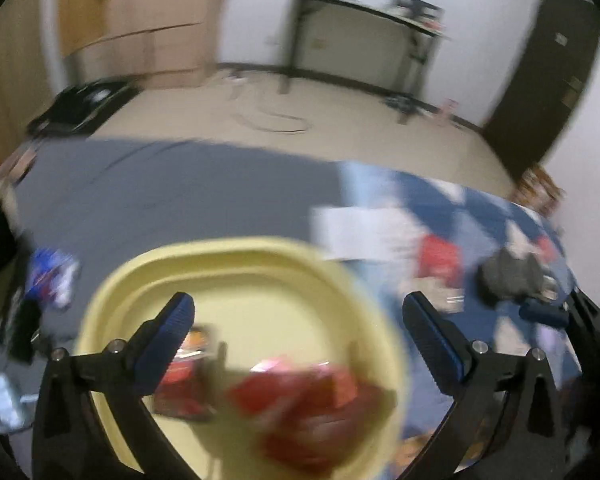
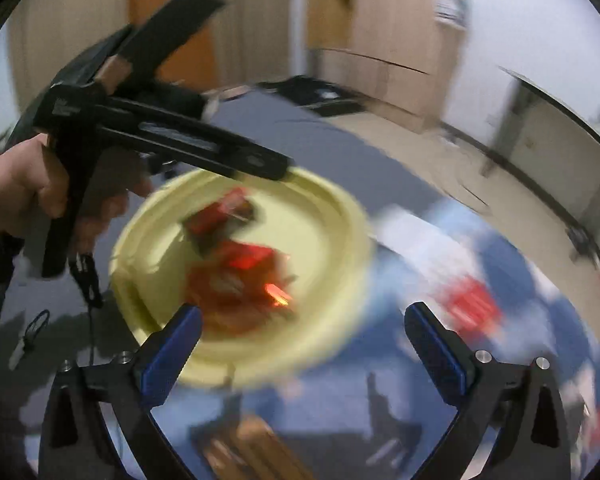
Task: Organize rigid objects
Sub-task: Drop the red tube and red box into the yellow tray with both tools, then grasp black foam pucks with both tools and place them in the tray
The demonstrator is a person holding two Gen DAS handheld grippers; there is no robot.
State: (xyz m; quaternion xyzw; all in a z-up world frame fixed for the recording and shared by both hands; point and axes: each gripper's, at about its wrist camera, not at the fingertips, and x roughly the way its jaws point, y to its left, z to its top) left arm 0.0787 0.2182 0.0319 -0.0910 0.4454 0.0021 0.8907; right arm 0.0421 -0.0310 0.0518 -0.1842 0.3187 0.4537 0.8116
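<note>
hanging with its blue-padded fingers spread wide and nothing between them, the left gripper [image 1: 298, 312] sits above a pale yellow tray [image 1: 112, 284] that rests on a grey bed sheet [image 1: 172, 192]. inside the tray lie red snack packets [image 1: 308, 412], heaped toward its near side, with one darker red packet [image 1: 184, 380] just beside the left finger; blur hides their labels. the right gripper [image 2: 302, 324] is likewise parted and empty, hovering over the near rim of the same tray, above a blue and white patterned blanket [image 2: 500, 360]. in the right wrist view the person's left hand [image 2: 24, 192] wraps the black handle of the other tool, whose body reaches over the tray's far edge. another red packet [image 2: 474, 306] lies on the blanket, well apart from the tray, and a brown box [image 2: 260, 452] sits near the bottom edge. a blue and white packet [image 1: 52, 276] lies on the sheet left of the tray. beyond the bed, a dark table [image 1: 364, 8] stands against the white wall.
</note>
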